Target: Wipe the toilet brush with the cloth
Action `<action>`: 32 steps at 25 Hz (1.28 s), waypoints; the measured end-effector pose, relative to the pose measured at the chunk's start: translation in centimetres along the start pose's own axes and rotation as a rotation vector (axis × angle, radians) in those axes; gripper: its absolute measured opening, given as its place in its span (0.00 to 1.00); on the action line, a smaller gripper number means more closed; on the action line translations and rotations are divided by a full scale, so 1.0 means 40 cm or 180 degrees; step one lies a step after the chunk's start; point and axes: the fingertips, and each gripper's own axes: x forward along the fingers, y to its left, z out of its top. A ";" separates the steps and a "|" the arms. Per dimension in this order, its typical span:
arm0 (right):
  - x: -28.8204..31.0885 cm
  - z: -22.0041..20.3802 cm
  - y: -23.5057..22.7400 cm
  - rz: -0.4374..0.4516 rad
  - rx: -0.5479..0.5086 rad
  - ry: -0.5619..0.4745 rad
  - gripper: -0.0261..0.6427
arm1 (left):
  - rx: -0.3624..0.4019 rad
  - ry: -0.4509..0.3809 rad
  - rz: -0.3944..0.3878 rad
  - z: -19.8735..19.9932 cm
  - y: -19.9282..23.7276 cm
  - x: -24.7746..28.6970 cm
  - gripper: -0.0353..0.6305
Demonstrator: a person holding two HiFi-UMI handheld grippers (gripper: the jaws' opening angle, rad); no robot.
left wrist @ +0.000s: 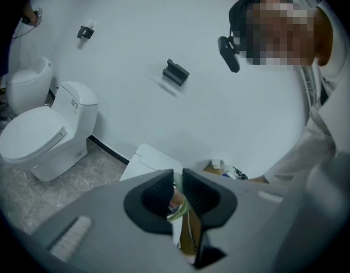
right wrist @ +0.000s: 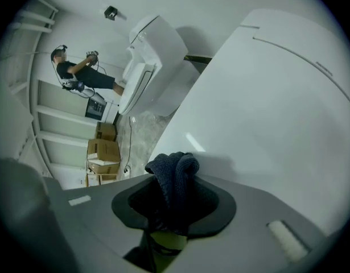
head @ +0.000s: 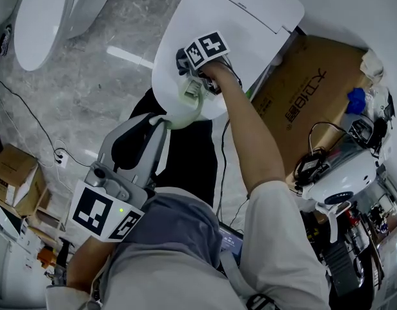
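Two grippers — left, right — one cloth, one toilet brush.

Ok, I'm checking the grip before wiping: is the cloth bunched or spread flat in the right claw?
Bunched: the dark cloth is a crumpled wad clamped between the right claw's jaws.

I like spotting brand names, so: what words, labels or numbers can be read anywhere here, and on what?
Cardboard box: big dark characters, turned sideways, not legible to me.
Sticker on the toilet tank: too small to read.
Marker cube: black-and-white patterns, no words.
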 end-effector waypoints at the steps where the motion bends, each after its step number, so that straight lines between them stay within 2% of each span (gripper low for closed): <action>1: -0.005 -0.002 -0.006 0.0011 0.0066 -0.0037 0.22 | 0.0010 0.0000 0.0010 0.000 -0.001 0.000 0.05; 22: -0.062 -0.036 -0.068 0.0105 0.0699 -0.0516 0.22 | 0.0131 -0.0008 0.0071 0.004 -0.008 0.008 0.05; 32: -0.084 -0.062 -0.101 0.0064 0.0815 -0.0595 0.22 | 0.0137 0.0014 0.0063 0.005 -0.009 0.010 0.05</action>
